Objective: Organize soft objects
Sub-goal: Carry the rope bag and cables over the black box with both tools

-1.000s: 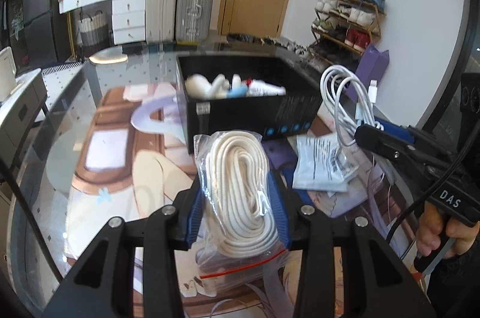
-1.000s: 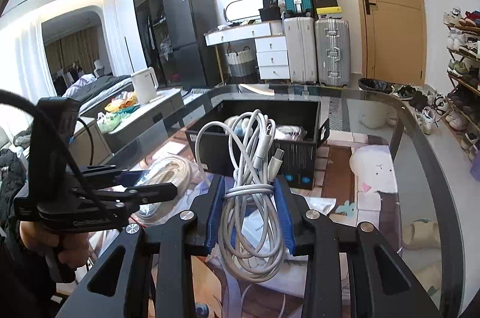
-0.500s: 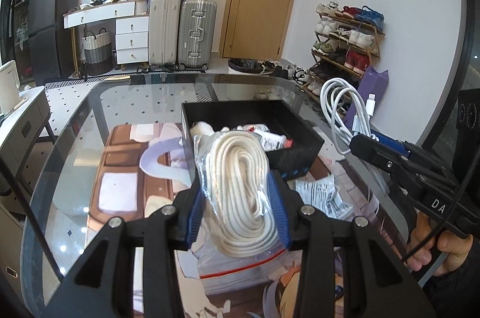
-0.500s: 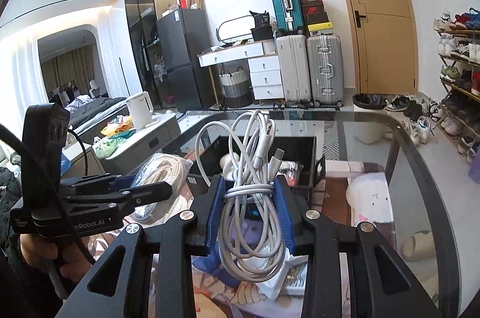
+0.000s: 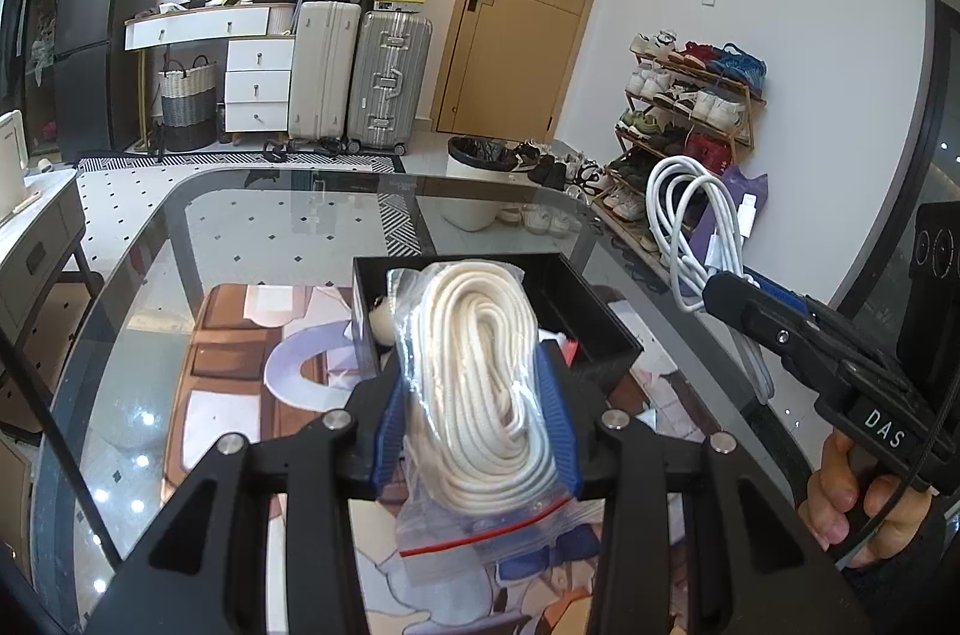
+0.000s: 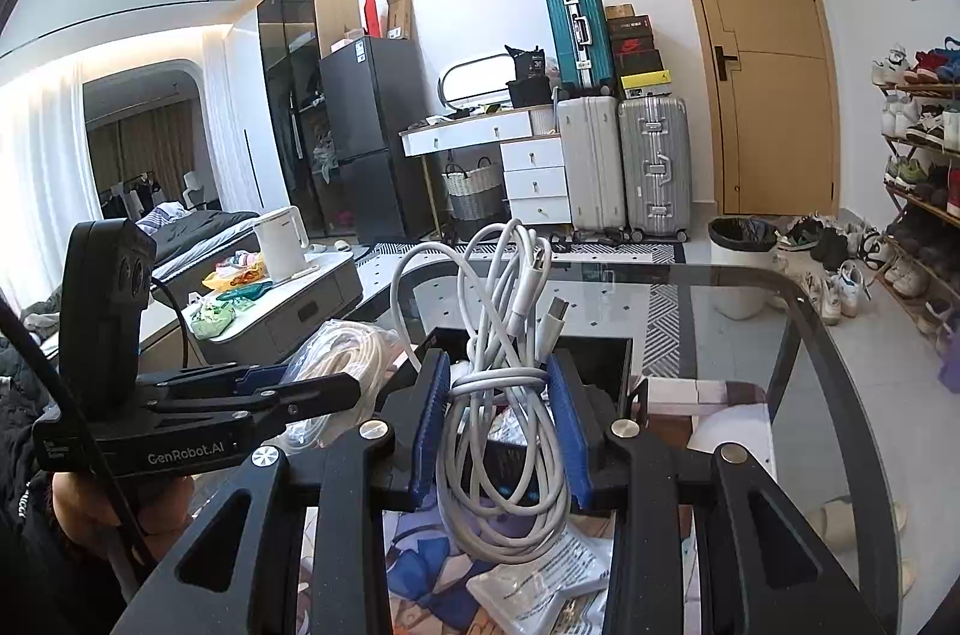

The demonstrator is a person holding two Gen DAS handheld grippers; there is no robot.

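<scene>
My left gripper (image 5: 477,395) is shut on a clear zip bag of coiled white rope (image 5: 480,383), held in the air above the near end of the black box (image 5: 606,329). My right gripper (image 6: 498,395) is shut on a bundle of white charging cables (image 6: 504,425), also raised, with the black box (image 6: 600,353) behind it. Each gripper shows in the other's view: the right one with the cables (image 5: 690,227) to the right, the left one with the rope bag (image 6: 336,359) to the left. The box holds several white items, mostly hidden.
The box stands on a glass table (image 5: 252,227) with a printed mat (image 5: 240,347) under it. A white plastic packet (image 6: 540,575) lies on the table near me. A bin (image 5: 480,173), a shoe rack (image 5: 690,113) and suitcases (image 5: 360,77) stand beyond the table.
Both grippers have risen with their loads. The views have tipped up, so the box sits lower in frame and more of the room shows.
</scene>
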